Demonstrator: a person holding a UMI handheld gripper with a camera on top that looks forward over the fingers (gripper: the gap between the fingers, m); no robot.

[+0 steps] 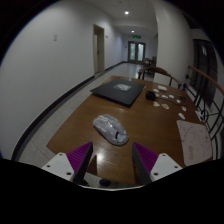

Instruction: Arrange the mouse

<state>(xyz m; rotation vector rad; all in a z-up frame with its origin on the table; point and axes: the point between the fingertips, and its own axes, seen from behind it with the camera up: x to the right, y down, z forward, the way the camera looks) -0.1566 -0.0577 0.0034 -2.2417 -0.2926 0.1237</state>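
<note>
Just short of the mouse (110, 128) on the wooden table (80, 125), I hold my gripper (112, 158) spread wide and empty, ready to straddle it. Beyond the mouse lies the dark mat (124, 90), probably where it belongs.

A long corridor (120, 45) with white walls (50, 50) and ceiling lights (127, 13) runs beyond a brown wooden table (85, 140); doors (99, 48) line the left side.

Gripper (113, 160) open, mouse (110, 128) on table (75, 125) just ahead.
</note>
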